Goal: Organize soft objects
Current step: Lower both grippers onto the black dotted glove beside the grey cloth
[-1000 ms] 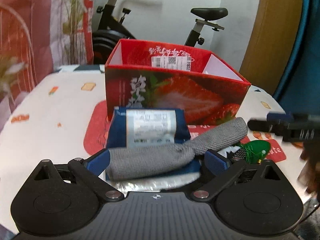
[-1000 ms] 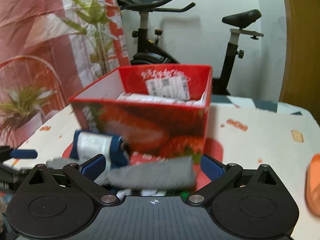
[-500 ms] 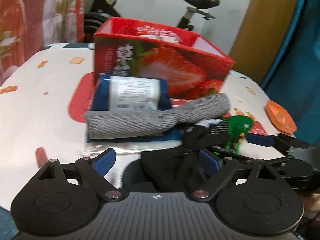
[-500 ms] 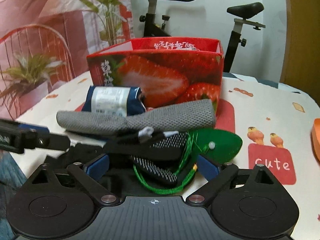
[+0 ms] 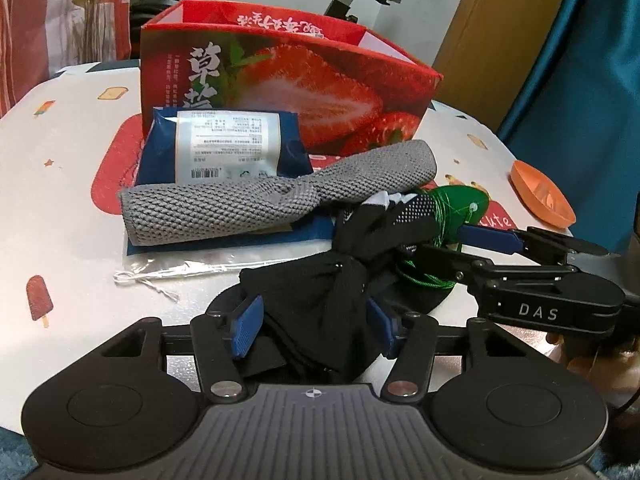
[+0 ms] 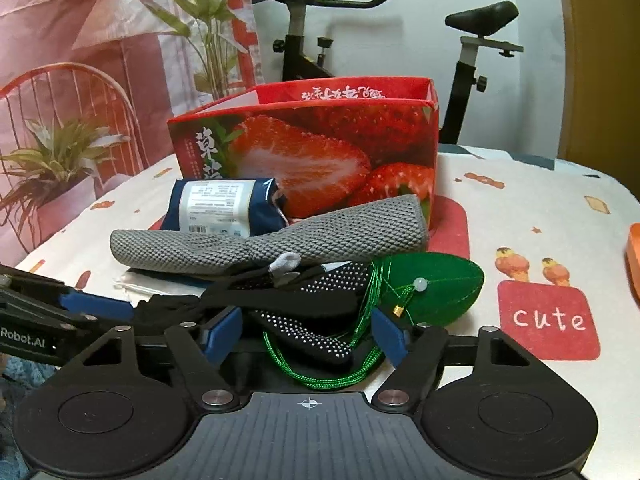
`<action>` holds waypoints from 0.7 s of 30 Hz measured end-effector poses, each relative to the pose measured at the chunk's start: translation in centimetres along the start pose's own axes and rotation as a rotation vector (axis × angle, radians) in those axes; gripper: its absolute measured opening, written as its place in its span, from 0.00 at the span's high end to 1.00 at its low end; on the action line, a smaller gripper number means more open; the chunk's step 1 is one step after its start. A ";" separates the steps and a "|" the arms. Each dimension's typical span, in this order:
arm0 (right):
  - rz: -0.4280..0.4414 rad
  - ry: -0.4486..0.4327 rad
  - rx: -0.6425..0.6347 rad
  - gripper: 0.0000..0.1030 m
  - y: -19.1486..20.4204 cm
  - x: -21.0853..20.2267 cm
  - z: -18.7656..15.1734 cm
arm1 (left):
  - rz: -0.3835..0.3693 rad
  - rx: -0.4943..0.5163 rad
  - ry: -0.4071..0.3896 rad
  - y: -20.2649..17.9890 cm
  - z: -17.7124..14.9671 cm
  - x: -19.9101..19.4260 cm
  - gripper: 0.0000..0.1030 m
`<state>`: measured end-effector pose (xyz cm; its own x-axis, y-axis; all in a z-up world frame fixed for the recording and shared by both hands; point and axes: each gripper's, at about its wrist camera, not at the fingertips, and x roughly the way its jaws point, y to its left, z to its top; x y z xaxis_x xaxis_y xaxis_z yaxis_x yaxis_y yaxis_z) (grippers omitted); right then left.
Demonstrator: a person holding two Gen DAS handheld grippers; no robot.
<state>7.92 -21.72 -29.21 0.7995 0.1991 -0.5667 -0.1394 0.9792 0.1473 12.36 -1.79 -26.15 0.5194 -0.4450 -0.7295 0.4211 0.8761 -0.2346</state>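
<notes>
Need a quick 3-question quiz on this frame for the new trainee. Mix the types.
1. True or false: the grey mesh roll lies inside the strawberry box.
2. Pick one: what sits between the fingers of the left gripper? A) black cloth B) a banana C) a spoon
3. Fill in: in the right wrist view, the red patch on the tablecloth, right of the green leaf, reads ____.

Key: 1 false, it lies in front of the box; 2 A; 3 cute.
</notes>
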 end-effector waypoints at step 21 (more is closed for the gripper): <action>-0.002 0.000 -0.018 0.39 0.4 0.6 -0.1 | 0.061 -0.033 -0.084 1.9 0.2 0.3 0.84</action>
<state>8.25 -21.17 -29.53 0.7997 0.1973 -0.5670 -0.1482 0.9801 0.1320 13.51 -0.27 -26.69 0.6046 -0.4030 -0.6870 0.3628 0.9072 -0.2129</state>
